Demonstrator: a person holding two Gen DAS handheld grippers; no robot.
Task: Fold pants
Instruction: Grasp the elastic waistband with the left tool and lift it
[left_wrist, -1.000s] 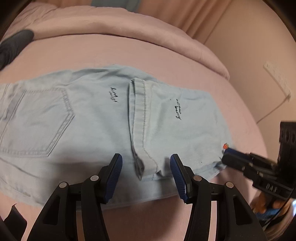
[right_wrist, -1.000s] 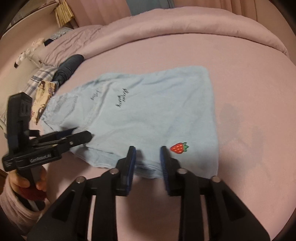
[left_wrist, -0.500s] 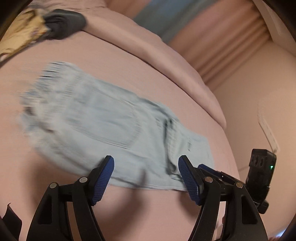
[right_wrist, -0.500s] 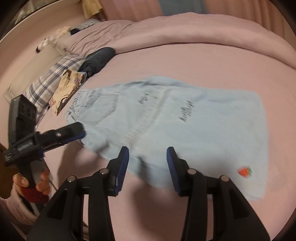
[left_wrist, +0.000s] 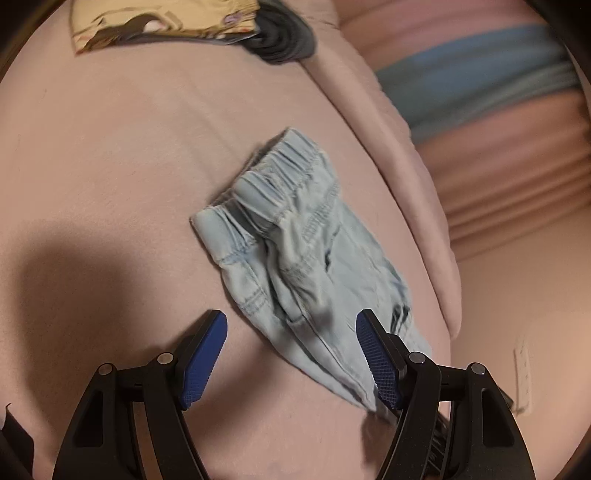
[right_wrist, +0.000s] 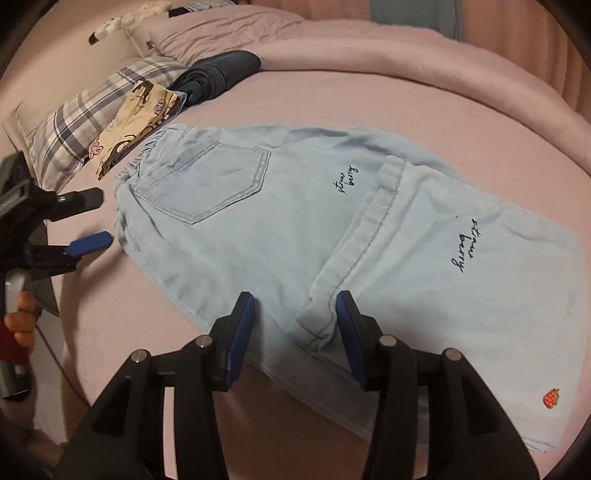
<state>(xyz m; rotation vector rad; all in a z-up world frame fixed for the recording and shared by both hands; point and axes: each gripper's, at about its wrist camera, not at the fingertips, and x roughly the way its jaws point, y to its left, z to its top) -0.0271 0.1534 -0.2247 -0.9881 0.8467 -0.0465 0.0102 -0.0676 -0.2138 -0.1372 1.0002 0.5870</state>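
pants (right_wrist: 295, 221): pale blue denim, folded, back pocket up, gathered waistband, "strawberry" script, lying on the pink bed (right_wrist: 369, 99) ahead of both grippers
left gripper (left_wrist: 291, 354): released, just widened, holding nothing
right gripper (right_wrist: 295, 328): released, just widening, over the folded hem

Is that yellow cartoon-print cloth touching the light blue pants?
Cannot tell. In the right wrist view the yellow cartoon-print cloth lies right beside the elastic waistband of the pants, but neither a gap nor an overlap shows plainly.

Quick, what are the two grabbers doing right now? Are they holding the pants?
Left gripper: open, holding nothing, fingers by the waistband end of the pants.
Right gripper: open, just been widening, holding nothing; folded hem lies between its fingers.
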